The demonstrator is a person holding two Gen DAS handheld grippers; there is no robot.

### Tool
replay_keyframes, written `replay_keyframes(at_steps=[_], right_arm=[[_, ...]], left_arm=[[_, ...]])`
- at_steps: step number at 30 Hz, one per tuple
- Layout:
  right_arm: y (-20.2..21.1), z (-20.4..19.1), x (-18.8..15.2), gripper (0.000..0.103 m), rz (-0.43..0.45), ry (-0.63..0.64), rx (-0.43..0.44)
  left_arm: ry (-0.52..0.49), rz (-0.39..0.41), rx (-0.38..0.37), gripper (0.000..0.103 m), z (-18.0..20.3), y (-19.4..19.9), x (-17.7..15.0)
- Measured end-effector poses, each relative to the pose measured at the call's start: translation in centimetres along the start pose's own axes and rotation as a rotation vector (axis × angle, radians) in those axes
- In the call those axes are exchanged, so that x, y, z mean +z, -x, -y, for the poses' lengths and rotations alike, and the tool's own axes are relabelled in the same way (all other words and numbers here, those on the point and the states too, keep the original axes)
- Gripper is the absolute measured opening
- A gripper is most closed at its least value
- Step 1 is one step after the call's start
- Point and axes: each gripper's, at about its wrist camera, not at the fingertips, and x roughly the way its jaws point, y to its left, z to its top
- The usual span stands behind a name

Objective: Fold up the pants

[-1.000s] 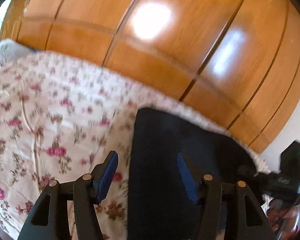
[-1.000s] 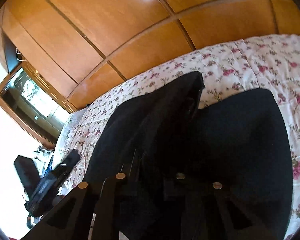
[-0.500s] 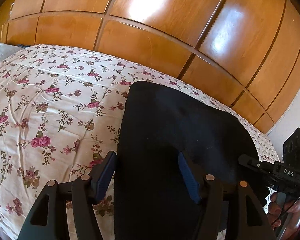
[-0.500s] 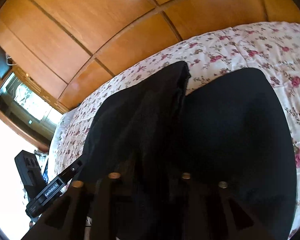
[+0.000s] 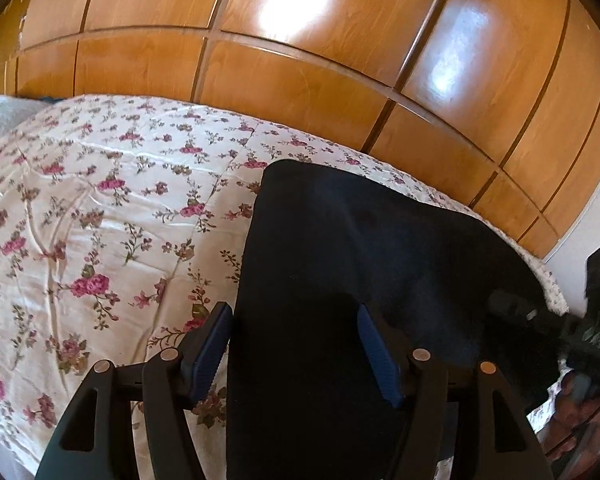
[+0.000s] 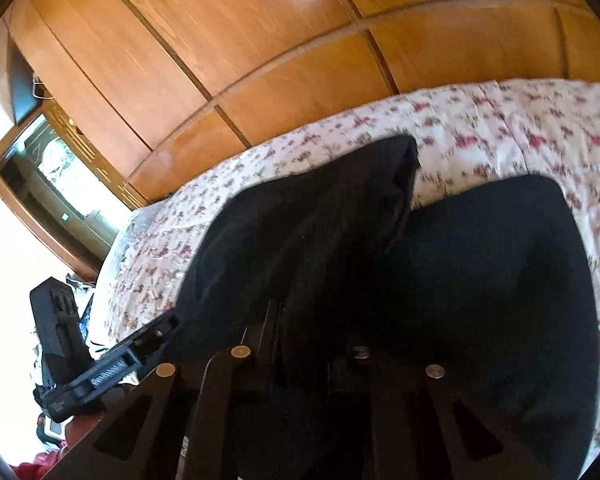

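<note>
Black pants (image 5: 340,264) lie on a floral bedspread (image 5: 100,216). My left gripper (image 5: 296,354) is open, blue pads apart, just above the near left edge of the pants, holding nothing. In the right wrist view the pants (image 6: 480,280) fill the lower frame, and a raised fold of them (image 6: 320,216) runs up from my right gripper (image 6: 300,344). The right gripper's fingers are buried in the dark cloth and look shut on it. The right gripper also shows at the right edge of the left wrist view (image 5: 572,332).
A glossy wooden wardrobe wall (image 5: 300,40) stands right behind the bed. A wood-framed mirror (image 6: 60,184) and clutter sit at the left of the right wrist view. The bedspread stretches off to the left of the pants.
The left gripper has stayed open and settled over the pants' left edge after a blurred swing. The right gripper has kept its hold, and the lifted fold has shifted slightly right.
</note>
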Motion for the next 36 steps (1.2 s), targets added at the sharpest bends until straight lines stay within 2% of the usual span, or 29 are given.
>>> replay_keyframes(at_steps=[3,8,12,14,17,22,26,29,32,36], right_arm=[[2.6,-1.4,1.4,0.015,0.062,0.05,0.04],[6.1,-2.0,2.8,0.015,0.108,0.096,0.011],[8.3,-0.6,2.9,0.015,0.123,0.096,-0.039],[8.4,1.2,2.5,0.015,0.109,0.073,-0.093],[7.9,4.3,1.4,0.015,0.062,-0.005,-0.118],[5.7,8.1,-1.2,0.017,0.001,-0.11,-0.144],[5.6,9.0,-2.2,0.019,0.054,-0.166,-0.109],[5.9,8.8,-2.0,0.023,0.053,-0.158,-0.108],[6.2,8.4,-2.0,0.027,0.047,-0.135,-0.135],[6.7,7.9,-1.8,0.031,0.055,-0.075,-0.196]], left_arm=[[-0.053,0.018,0.005,0.065,1.5,1.0,0.2],[-0.151,0.05,-0.004,0.065,4.7,2.5,0.4],[-0.22,0.022,-0.038,0.065,7.3,2.2,-0.2],[-0.26,-0.014,-0.039,0.065,8.3,1.3,-0.9],[-0.342,-0.04,-0.008,0.065,9.9,0.1,-2.3],[-0.465,-0.015,0.059,0.066,11.2,-0.5,-4.0],[-0.464,0.025,0.052,0.066,10.7,-0.4,-4.6],[-0.447,0.028,0.01,0.068,10.4,0.2,-4.4],[-0.406,0.019,-0.048,0.067,9.4,0.7,-3.8],[-0.369,0.022,-0.072,0.067,7.4,1.8,-3.3]])
